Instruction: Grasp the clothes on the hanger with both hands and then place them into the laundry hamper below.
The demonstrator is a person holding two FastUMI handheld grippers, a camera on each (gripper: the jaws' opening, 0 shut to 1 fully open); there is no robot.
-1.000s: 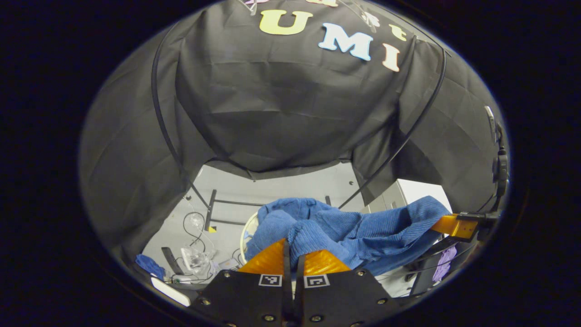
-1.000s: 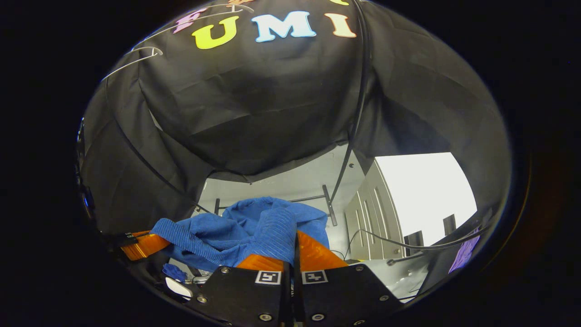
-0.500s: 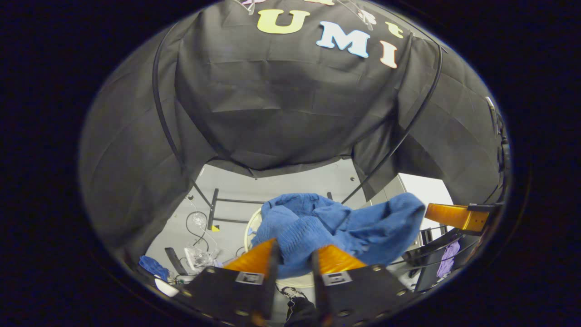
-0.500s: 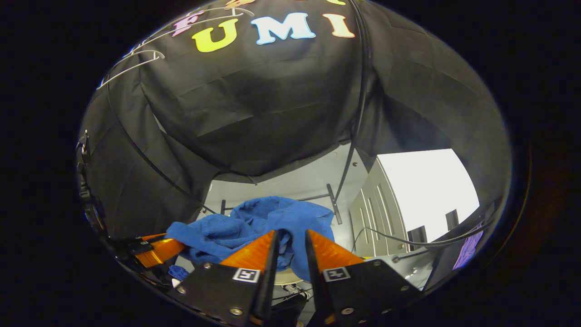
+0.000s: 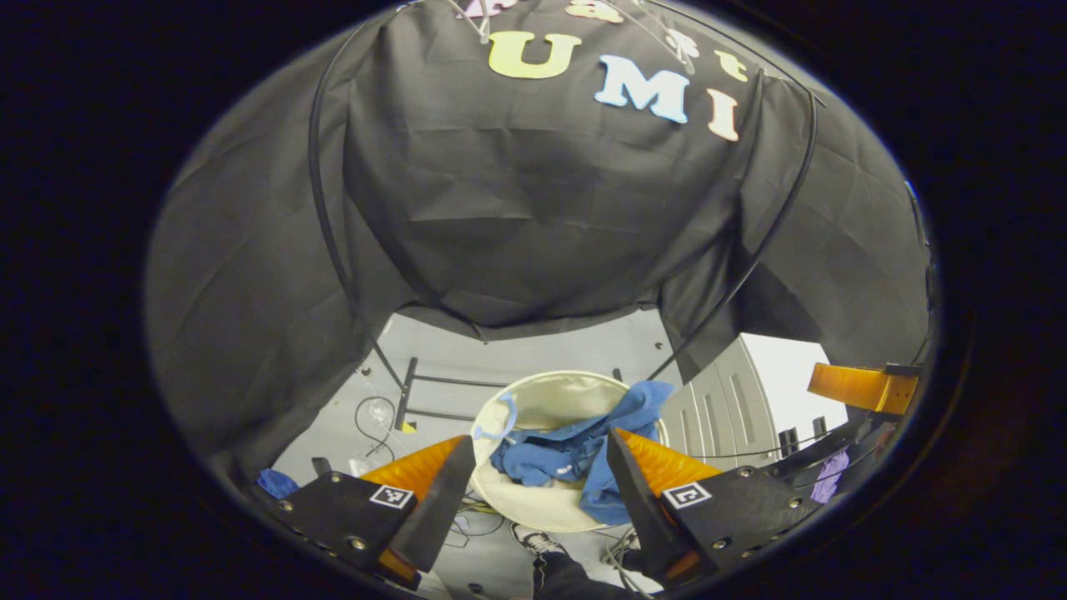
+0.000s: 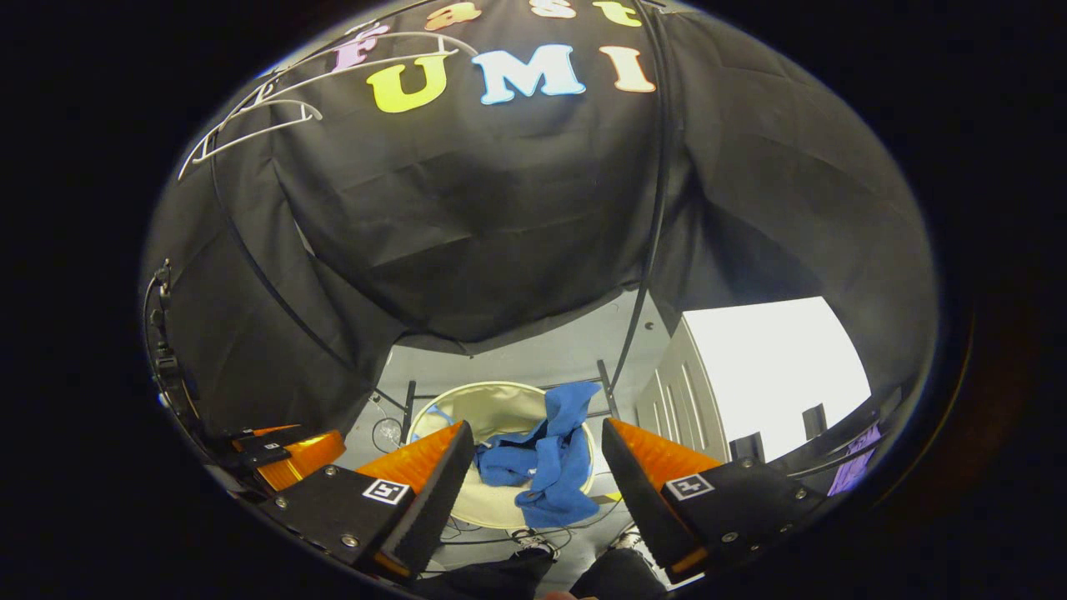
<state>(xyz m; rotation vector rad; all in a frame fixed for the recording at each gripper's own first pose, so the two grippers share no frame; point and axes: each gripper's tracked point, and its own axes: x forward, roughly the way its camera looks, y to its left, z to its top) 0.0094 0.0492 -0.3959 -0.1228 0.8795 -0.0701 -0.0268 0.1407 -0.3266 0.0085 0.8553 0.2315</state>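
Both grippers are now wide apart and hold nothing. In the left gripper view our left gripper [image 5: 533,467] stands at the bottom of the frame with its two fingers far from each other, and in the right gripper view our right gripper [image 6: 533,462] stands the same way. Half a second ago each of them was nearly closed with the blue clothes between its fingers; one second ago they were pressed fully on the fabric. So we have just released.

Between and beyond the fingers, low in the centre of both frames, we see the blue clothes [image 6: 546,462] lying in the round pale laundry hamper [image 5: 567,387] on the floor. They are not fully inside: in the right gripper view one part hangs over the rim on the near side, and another part lies over the rim at its far right side.

Farther away, in the upper left of the right gripper view, the white hanger [image 6: 250,125] hangs bare against the dark booth wall.

We judge the task as almost finished; perhaps the hanging part needs a push inside.
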